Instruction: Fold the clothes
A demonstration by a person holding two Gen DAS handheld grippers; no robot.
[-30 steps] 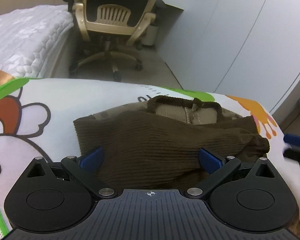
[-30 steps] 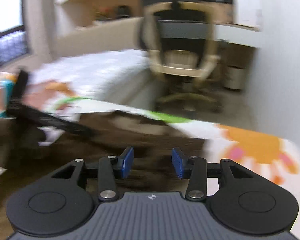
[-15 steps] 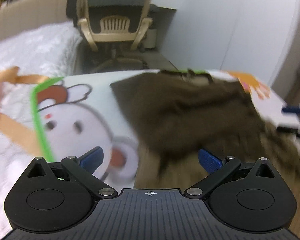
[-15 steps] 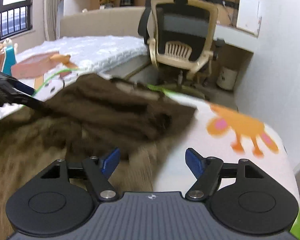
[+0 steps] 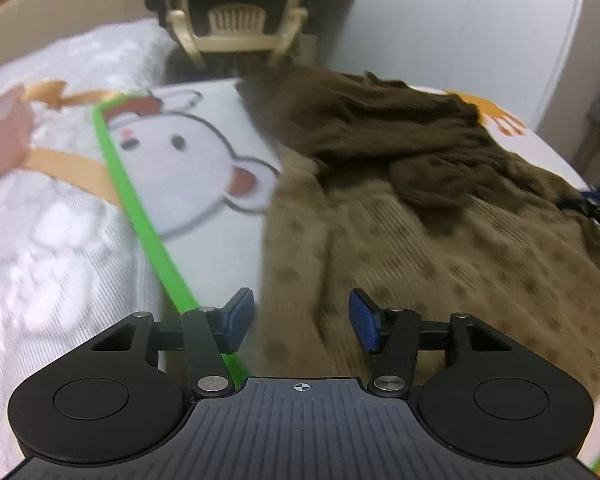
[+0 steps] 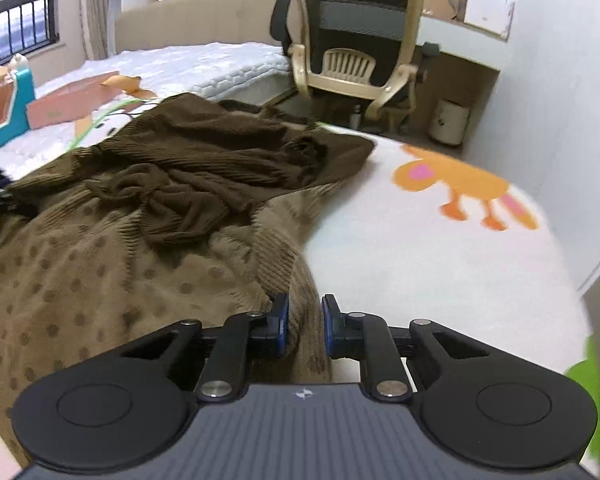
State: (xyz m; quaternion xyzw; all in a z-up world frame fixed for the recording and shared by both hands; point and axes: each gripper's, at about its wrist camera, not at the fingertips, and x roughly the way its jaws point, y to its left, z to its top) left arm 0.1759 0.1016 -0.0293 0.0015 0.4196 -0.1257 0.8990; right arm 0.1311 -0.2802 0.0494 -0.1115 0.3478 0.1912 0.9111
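A knitted sweater lies on the bed, with its tan dotted body [image 5: 440, 260] near me and its dark brown ribbed part [image 5: 400, 136] bunched on top, further away. My left gripper [image 5: 302, 320] is open about halfway, and the sweater's left edge lies between its blue pads. In the right wrist view the same tan body [image 6: 100, 280] and dark brown folds [image 6: 220, 152] fill the left half. My right gripper [image 6: 305, 326] is shut on the ribbed hem at the sweater's right edge.
The sweater rests on a white cartoon sheet [image 5: 172, 148] with a green stripe and an orange animal print [image 6: 460, 184]. A pink box [image 6: 72, 104] lies at the left on the bed. An office chair [image 6: 352, 60] and a small bin [image 6: 448, 120] stand beyond the bed.
Both grippers pulled back from the far end of the sweater to its near hem. The left jaws narrowed from wide open. The right jaws opened wide, then closed on the hem.
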